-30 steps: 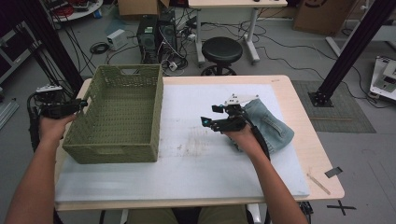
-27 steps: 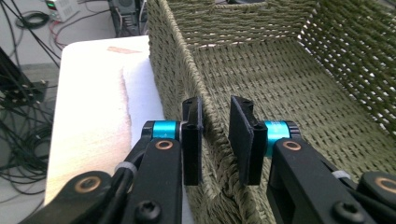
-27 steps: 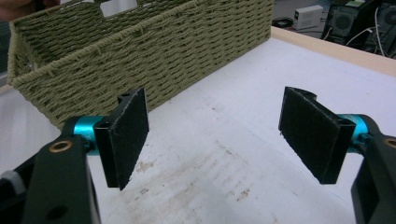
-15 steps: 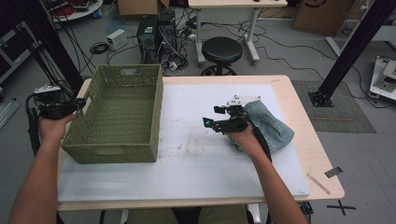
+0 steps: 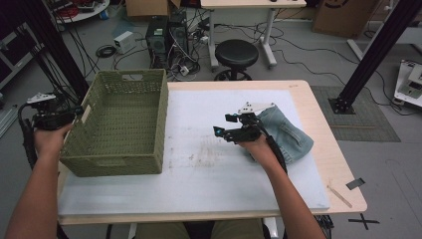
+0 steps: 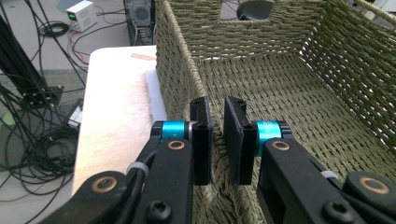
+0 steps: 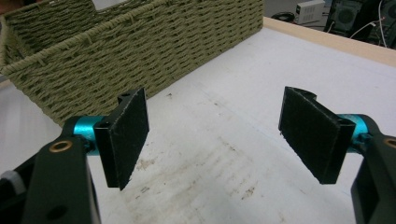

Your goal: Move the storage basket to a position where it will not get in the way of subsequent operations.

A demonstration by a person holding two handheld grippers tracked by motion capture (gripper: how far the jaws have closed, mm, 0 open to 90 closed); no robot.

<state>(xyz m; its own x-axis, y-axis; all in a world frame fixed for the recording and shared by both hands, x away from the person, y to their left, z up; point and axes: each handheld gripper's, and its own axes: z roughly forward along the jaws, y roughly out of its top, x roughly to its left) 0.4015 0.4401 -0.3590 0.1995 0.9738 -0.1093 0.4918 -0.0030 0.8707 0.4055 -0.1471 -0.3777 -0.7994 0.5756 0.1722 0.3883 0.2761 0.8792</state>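
While left gripper [image 6: 217, 140] has just been closing on left wall of green wicker basket [image 5: 119, 124], pads pinch rim. Basket at 9 o'clock on table [image 5: 318, 124]. Right gripper [image 7: 224, 135] wide open, empty, denim cloth [image 5: 288, 132] beside at 3 o'clock.

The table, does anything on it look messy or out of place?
Mostly tidy. The white mat has grey smudges in the middle, and the denim cloth lies crumpled at the right. The woven basket looks intact.
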